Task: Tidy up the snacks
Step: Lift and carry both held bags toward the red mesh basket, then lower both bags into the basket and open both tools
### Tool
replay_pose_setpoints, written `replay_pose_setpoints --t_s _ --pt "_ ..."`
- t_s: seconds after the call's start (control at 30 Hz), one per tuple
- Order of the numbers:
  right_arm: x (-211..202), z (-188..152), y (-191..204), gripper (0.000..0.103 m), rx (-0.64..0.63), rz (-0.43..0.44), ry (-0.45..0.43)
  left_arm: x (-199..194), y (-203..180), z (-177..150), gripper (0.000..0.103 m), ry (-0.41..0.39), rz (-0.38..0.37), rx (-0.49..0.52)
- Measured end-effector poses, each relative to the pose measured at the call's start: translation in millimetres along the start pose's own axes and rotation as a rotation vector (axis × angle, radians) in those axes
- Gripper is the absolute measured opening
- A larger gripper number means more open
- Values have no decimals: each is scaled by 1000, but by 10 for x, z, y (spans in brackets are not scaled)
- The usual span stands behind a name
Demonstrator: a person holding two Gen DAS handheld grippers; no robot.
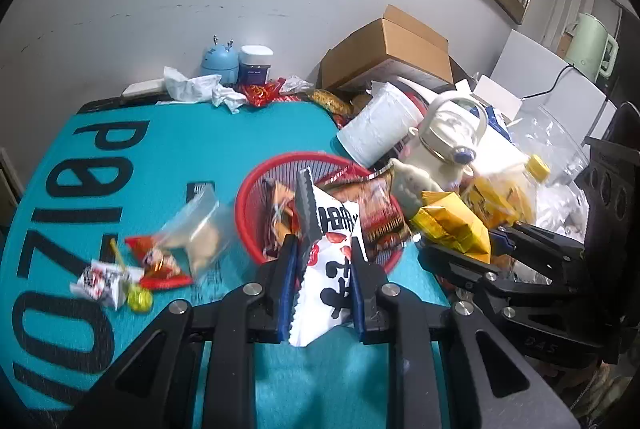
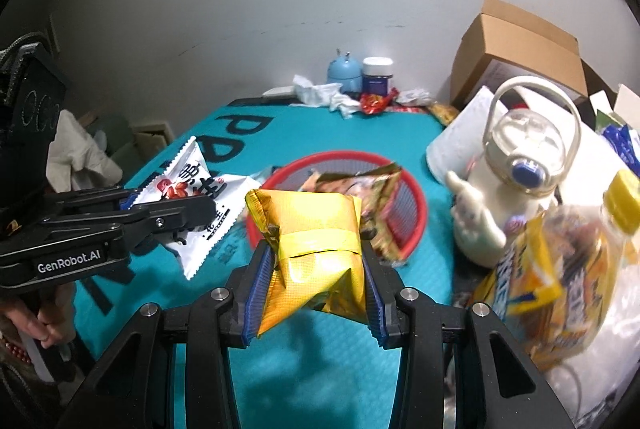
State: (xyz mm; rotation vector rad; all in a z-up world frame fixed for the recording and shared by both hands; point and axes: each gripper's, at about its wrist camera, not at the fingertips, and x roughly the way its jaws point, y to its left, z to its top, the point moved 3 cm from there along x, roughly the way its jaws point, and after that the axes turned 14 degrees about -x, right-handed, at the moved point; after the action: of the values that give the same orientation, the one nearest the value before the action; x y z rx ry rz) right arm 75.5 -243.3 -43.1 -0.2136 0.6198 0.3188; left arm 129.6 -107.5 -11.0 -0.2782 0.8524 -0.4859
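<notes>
Teal mat (image 1: 168, 165), red basket (image 1: 256, 189) — left tool (image 1: 325, 249) clamping white packet (image 1: 332, 269), right tool (image 2: 316, 265) gripping yellow packet (image 2: 312, 229).

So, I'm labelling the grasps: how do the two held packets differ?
The white packet is flat, printed with black characters and red nuts; the yellow packet is puffy, shiny and plain. The left gripper pinches narrowly, the right gripper wider. Both hang near the red basket.

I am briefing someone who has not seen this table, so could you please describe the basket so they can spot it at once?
Start at the teal mat with big black letters covering the table. Near its middle, left of the cream water bottle with a loop handle, sits the round red plastic mesh basket. It is the only red open container and already holds snack packets.
</notes>
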Motion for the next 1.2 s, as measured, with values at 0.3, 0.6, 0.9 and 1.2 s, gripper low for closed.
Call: replay_pose_setpoints --t_s 0.3,0.6,0.9,1.2 --pt "158 242 -262 41 13 -30 -18 251 -89 402 23 -32 26 41" --pt "309 375 -409 41 35 -49 -18 639 -126 689 23 -11 48 80" --pt "421 305 -498 41 60 -72 16 968 -151 683 24 47 77 124" --pt "406 269 -486 42 60 -75 21 1075 -58 592 24 121 134 114"
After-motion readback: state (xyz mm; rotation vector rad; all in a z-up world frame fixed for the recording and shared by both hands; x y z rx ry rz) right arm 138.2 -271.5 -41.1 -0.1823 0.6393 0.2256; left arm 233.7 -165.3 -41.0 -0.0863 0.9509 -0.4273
